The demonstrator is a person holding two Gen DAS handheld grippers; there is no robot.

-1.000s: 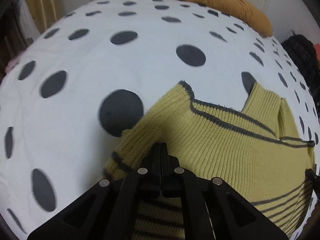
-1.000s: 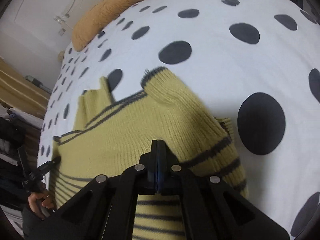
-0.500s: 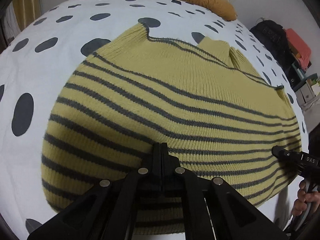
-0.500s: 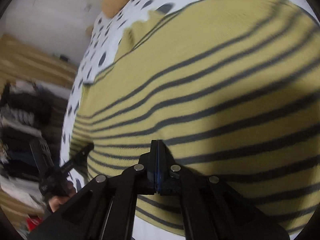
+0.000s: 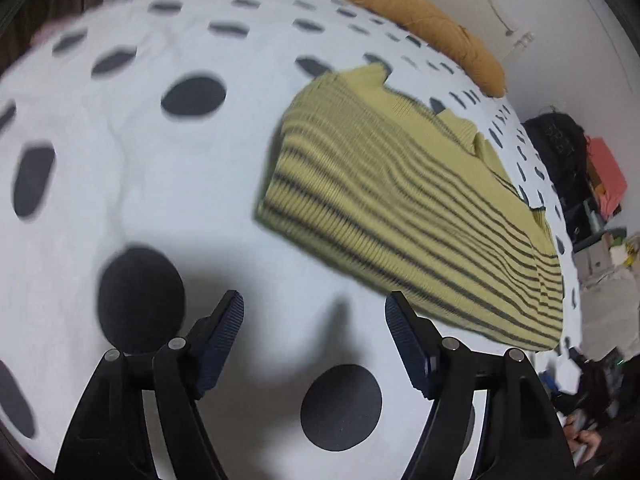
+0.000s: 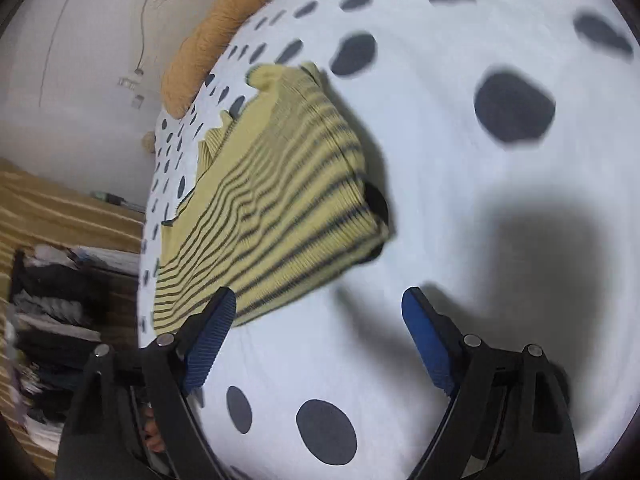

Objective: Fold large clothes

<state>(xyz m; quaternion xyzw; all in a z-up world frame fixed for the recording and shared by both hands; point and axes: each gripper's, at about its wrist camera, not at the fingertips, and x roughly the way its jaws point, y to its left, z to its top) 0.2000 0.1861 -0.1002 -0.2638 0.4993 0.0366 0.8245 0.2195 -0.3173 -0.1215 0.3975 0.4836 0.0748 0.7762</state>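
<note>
Left wrist: sweater [image 5: 408, 216] folded on bed [image 5: 120, 184], released; left gripper [image 5: 314, 320] and right gripper [image 6: 320, 312] spread, empty; little left.

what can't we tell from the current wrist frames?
- Sweater stripes and edges: smeared by motion blur in both wrist views.
- Sleeves: not visible; whether tucked under the folded body cannot be told.
- Sweater's near corner, right wrist view: covered by the right gripper's finger.
- Shelf contents, right wrist view: blurred, at the fisheye rim.
- Left gripper: open, holding nothing.
</note>
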